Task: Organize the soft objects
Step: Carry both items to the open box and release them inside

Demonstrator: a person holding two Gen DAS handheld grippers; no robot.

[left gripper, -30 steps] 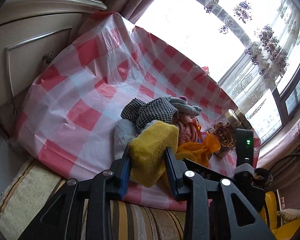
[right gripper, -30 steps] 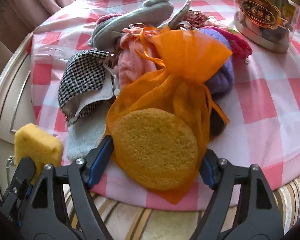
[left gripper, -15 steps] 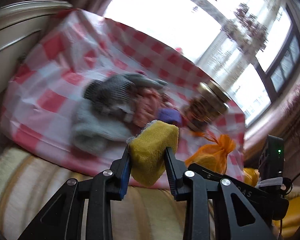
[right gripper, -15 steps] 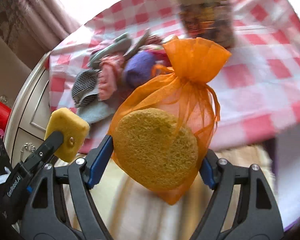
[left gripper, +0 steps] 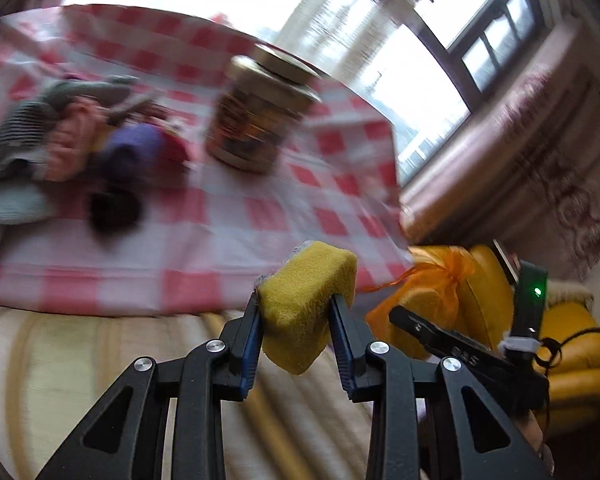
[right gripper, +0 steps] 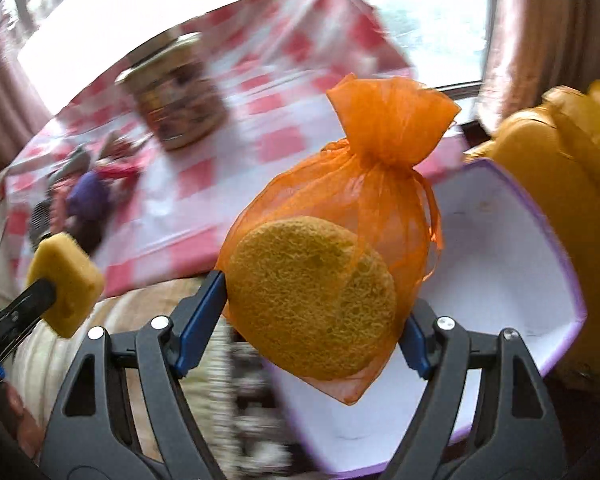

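Note:
My left gripper (left gripper: pixel 298 334) is shut on a yellow sponge block (left gripper: pixel 306 304), held in the air off the table's front edge; it also shows in the right wrist view (right gripper: pixel 66 284). My right gripper (right gripper: pixel 316 320) is shut on an orange mesh bag (right gripper: pixel 364 184) with a round sponge (right gripper: pixel 312 296) inside, held above a white box with a purple rim (right gripper: pixel 500 264). The bag also shows in the left wrist view (left gripper: pixel 424 296). A blurred pile of soft items (left gripper: pixel 80 140) lies on the red-checked tablecloth (left gripper: pixel 260 208).
A lidded jar (left gripper: pixel 256 116) stands on the table to the right of the pile. A yellow armchair (right gripper: pixel 568 184) stands behind the box. A striped cushion (left gripper: pixel 60 360) lies below the table edge. Windows and curtains are behind.
Both grippers have swung right and away from the table with their loads. The white box and yellow armchair have come into the right wrist view. The pile now lies far left.

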